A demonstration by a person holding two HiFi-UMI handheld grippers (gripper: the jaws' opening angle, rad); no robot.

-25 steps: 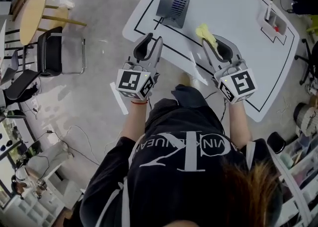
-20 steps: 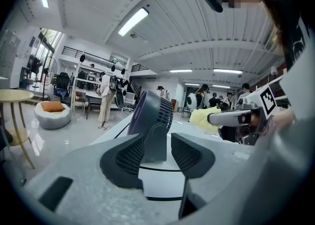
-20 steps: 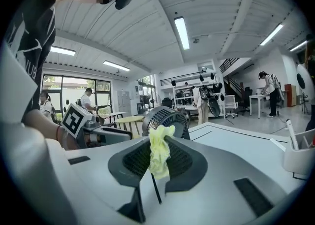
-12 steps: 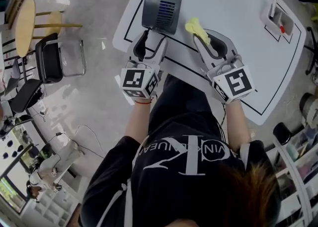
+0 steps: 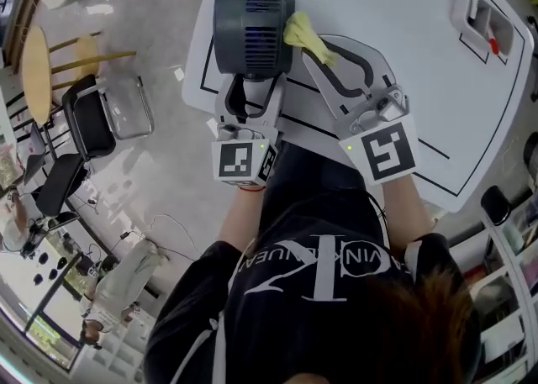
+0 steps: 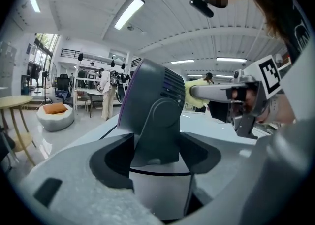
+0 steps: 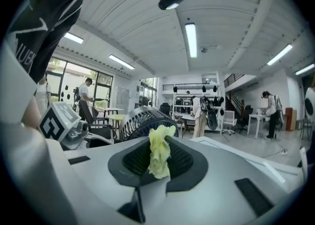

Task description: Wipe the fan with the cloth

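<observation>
A dark grey round fan point(image 5: 252, 17) stands near the left corner of the white table point(image 5: 403, 38). My left gripper point(image 5: 250, 81) is right below it, its jaws opening. In the left gripper view the fan's stand point(image 6: 155, 130) rises between the two spread jaws point(image 6: 156, 152), and no pad visibly presses on it. My right gripper point(image 5: 324, 55) is shut on a yellow cloth point(image 5: 301, 34), whose free end lies against the fan's right side. In the right gripper view the cloth point(image 7: 158, 155) sticks up from the shut jaws, with the fan's grille point(image 7: 140, 120) just behind it.
A black outline runs around the tabletop. A small white box with a red part point(image 5: 483, 25) sits at the table's far right. On the floor to the left stand black chairs point(image 5: 92, 113) and a round wooden table point(image 5: 34, 63).
Both grippers have moved forward to the fan. The left one has come from the table's edge to the fan's stand with wider jaws. The right one brought the cloth up to the fan's side.
</observation>
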